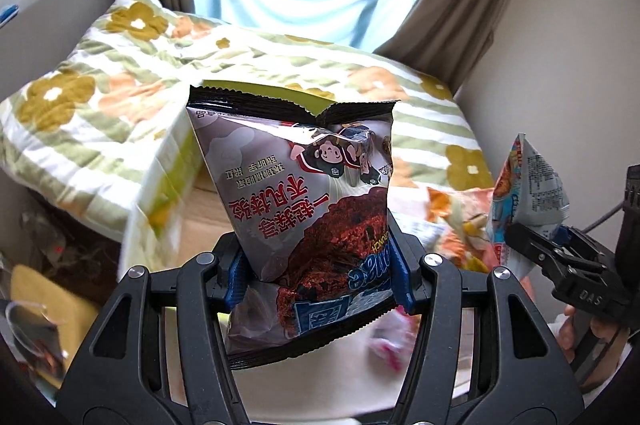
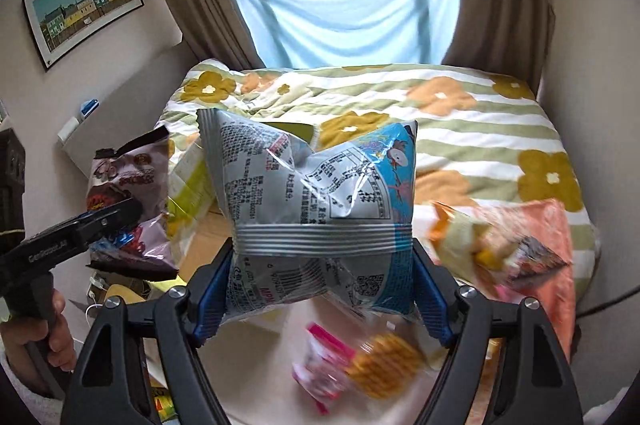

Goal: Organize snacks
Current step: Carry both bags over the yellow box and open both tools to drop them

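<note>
My left gripper (image 1: 320, 269) is shut on a grey-and-black snack bag (image 1: 304, 193) with red Chinese writing, held upright in the air; it also shows in the right wrist view (image 2: 128, 193). My right gripper (image 2: 322, 289) is shut on a silver-and-blue snack bag (image 2: 316, 209), back side facing the camera; it shows at the right of the left wrist view (image 1: 528, 193). Both bags hang above a pale surface (image 2: 256, 377). A pink packet with a yellow waffle picture (image 2: 360, 365) lies blurred below the right gripper.
A bed with a flowered green-striped quilt (image 2: 460, 129) fills the space ahead, under a window with a blue sheet (image 2: 344, 13). An orange snack bag (image 2: 500, 249) lies at the right. A green-yellow box (image 2: 192, 181) and a cardboard box (image 1: 204, 217) stand between bed and grippers.
</note>
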A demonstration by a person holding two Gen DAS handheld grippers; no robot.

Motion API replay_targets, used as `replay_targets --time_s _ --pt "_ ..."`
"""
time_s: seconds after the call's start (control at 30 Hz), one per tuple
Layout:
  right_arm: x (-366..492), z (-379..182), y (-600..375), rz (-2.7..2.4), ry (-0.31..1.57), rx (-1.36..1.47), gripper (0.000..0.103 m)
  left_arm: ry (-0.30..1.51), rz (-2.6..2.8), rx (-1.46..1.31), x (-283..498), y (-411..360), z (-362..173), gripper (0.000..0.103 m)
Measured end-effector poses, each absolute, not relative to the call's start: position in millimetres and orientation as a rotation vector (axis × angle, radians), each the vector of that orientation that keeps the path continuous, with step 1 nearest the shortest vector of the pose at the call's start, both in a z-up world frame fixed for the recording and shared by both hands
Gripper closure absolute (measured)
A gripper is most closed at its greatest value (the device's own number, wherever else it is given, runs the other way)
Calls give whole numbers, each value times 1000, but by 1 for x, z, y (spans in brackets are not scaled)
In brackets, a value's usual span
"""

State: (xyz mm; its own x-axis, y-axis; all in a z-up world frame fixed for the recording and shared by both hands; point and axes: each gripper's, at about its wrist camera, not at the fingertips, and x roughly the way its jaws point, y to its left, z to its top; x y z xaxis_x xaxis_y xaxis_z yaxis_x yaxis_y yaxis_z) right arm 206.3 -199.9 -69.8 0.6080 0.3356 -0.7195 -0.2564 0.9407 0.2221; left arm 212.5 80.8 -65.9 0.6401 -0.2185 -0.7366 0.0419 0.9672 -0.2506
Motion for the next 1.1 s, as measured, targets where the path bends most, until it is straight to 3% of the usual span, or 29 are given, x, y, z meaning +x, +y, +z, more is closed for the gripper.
replay_targets --time_s 0.33,0.67,0.7,0.77,0.8,0.83,1.1 --pt "245 -106 -107 303 932 91 27 1015 -216 -144 291 150 -123 50" --pt "256 -133 -57 277 1018 59 27 1093 -291 -48 326 158 -157 50" --pt "256 -134 -57 272 1021 60 27 1094 -300 -36 326 156 -157 48" --pt "257 -135 -58 258 1025 55 27 1086 -309 -8 327 153 -156 31" --pt "258 -136 -59 252 1027 53 27 1071 -298 12 326 152 -155 5" --pt "257 -136 -61 248 1031 53 27 1056 -288 22 323 152 -153 0" --pt "253 -138 -70 276 1056 36 27 1028 -245 -1 304 164 -134 0"
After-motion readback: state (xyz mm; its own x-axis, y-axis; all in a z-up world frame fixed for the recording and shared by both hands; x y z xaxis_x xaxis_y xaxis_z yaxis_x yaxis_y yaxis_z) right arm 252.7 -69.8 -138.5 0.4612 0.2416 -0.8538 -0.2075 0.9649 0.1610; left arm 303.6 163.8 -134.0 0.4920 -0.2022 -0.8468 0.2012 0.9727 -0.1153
